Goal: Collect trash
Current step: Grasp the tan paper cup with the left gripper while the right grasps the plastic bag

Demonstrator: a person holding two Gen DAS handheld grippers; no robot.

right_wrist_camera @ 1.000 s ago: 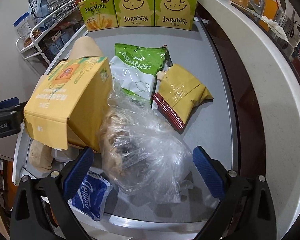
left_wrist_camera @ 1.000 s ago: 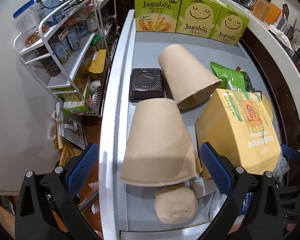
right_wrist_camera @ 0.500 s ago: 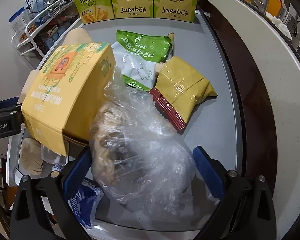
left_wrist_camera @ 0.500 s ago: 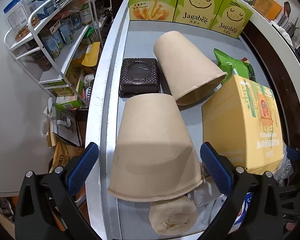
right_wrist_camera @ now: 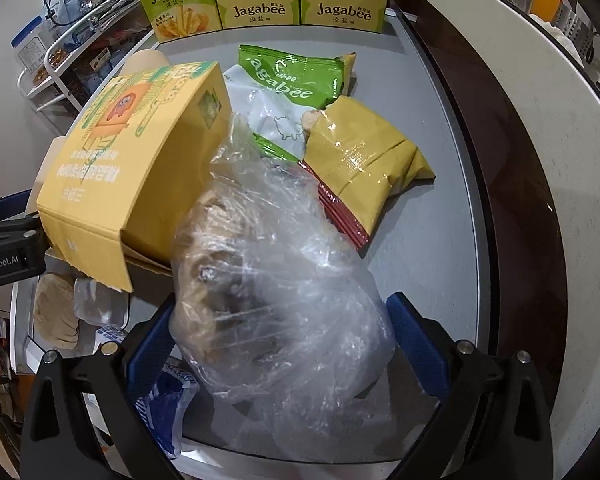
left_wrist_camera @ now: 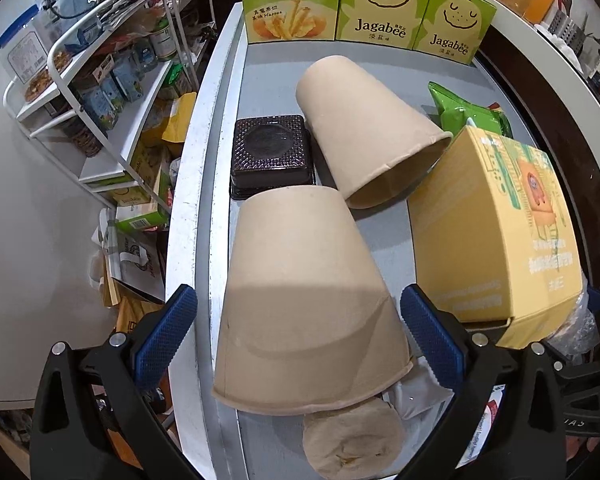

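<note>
The near paper cup lies on its side at the front left of the bench, rim toward the camera, between the spread fingers of the left gripper; neither blue pad touches it. Only the left wrist view shows this cup in full, along with a second paper cup tipped behind it, a dark plastic tray and a crumpled brown wad under the near rim. The right wrist view shows instead a clear plastic bag (crinkled, with brownish scraps inside) filling the gap between the released fingers of the right gripper; whether the pads touch it I cannot tell. Behind the bag lie a mustard wrapper and a green Jagabee packet. A yellow carton leans between the two piles and appears in both views. Three Jagabee boxes close the far edge. The bench's left rim runs just beside the near cup; bare grey surface lies right of the mustard wrapper.
</note>
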